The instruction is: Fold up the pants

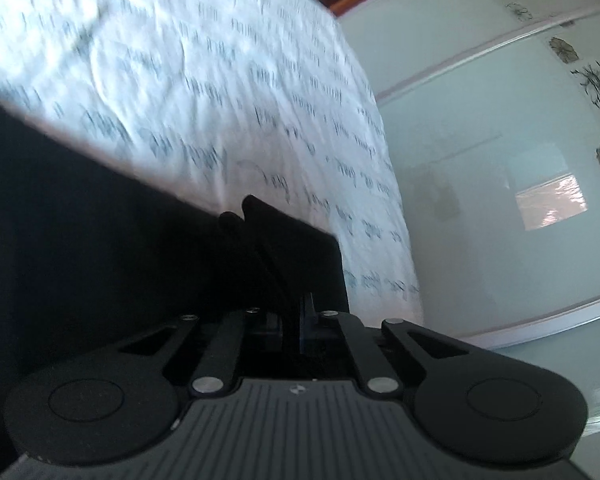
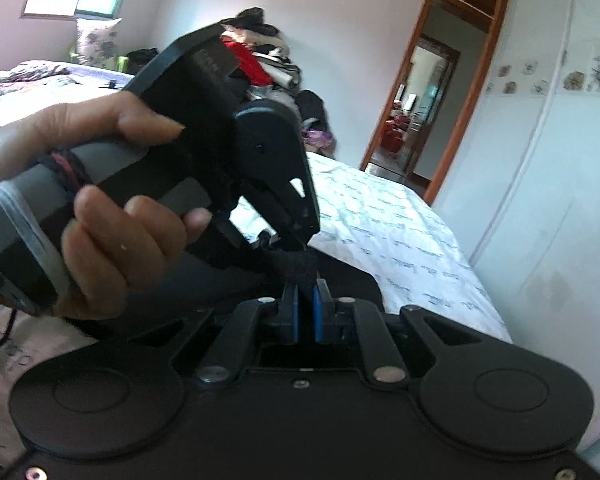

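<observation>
**Dark pants pinched by both claws over the bed**

While the dark pants (image 1: 100,220) lie along the near edge of the bed, their black cloth spreads across the white sheet printed with script (image 1: 220,80), and a bunched fold of it rises between the two claws. Seen from the right wrist, the right claw (image 2: 306,280) has its blue-padded fingers (image 2: 320,308) drawn nearly together, with the fold of the pants (image 2: 296,268) gripped between them. Just above it, the left claw (image 2: 296,236) points steeply down into the same bunch; its jaws are closed on the cloth, as the left wrist view also shows (image 1: 256,216). A bare hand (image 2: 112,200) wraps the grey handle of the left claw. Beyond the bed stand a pile of clothes (image 2: 268,64), a wood-framed doorway (image 2: 424,104) and a pale wardrobe with flower motifs (image 1: 500,140).
</observation>
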A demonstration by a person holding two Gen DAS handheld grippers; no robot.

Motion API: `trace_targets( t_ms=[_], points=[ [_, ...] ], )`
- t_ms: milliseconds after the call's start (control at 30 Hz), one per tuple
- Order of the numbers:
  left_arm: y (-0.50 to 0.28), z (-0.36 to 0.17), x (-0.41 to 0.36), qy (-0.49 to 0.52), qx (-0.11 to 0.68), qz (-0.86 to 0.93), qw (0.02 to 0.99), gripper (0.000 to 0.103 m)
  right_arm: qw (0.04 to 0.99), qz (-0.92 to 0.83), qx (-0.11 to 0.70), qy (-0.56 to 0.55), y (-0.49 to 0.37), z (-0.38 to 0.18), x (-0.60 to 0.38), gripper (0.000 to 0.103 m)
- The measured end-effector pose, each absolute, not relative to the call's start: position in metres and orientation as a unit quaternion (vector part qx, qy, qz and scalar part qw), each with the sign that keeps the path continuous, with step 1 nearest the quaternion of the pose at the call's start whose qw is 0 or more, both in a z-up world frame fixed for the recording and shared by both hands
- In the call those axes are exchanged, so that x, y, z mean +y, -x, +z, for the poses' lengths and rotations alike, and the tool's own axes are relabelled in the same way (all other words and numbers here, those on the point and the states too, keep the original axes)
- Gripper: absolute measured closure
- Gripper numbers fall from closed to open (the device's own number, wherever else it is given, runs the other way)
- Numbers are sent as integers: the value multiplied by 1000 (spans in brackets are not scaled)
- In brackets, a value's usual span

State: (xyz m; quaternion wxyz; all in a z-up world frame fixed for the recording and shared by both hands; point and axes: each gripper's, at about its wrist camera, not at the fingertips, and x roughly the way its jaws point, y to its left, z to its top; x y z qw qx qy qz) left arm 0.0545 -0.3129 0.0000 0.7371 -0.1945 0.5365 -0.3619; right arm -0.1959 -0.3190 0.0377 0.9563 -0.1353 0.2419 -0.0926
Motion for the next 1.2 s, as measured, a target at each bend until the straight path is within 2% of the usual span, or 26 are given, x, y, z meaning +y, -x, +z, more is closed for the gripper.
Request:
trace_targets(
  t_ms=[233, 733, 767, 800, 833, 867, 900, 967, 1000, 1200],
  points=[
    [-49, 36, -268, 101, 468, -326, 815, 98, 960, -20, 234, 151, 183, 41, -279, 94],
    [-80, 12, -186, 10, 477, -239, 846, 95, 948, 97, 261, 155, 139, 11, -215, 95],
    [-81, 10, -185, 7, 476, -235, 847, 91, 947, 99, 265, 154, 137, 9, -214, 95],
    [-81, 9, -183, 3, 475, -230, 849, 77, 946, 100, 268, 153, 134, 9, -214, 95],
    [-81, 8, -182, -4, 474, -225, 851, 75, 944, 101, 273, 154, 132, 6, -213, 95],
    [-82, 7, -180, -8, 473, -219, 854, 68, 943, 102, 277, 153, 131, 4, -212, 95],
    [-82, 8, -177, -12, 471, -207, 857, 56, 942, 103, 281, 152, 128, 3, -209, 95],
    [-82, 11, -166, -12, 461, -190, 867, 42, 939, 103, 290, 150, 126, -1, -209, 94],
    [-82, 14, -159, -13, 456, -183, 871, 38, 939, 103, 293, 150, 124, -2, -207, 94],
    [-72, 33, -108, -20, 439, -128, 889, 34, 944, 114, 282, 125, 121, 5, -211, 94]
  ],
)
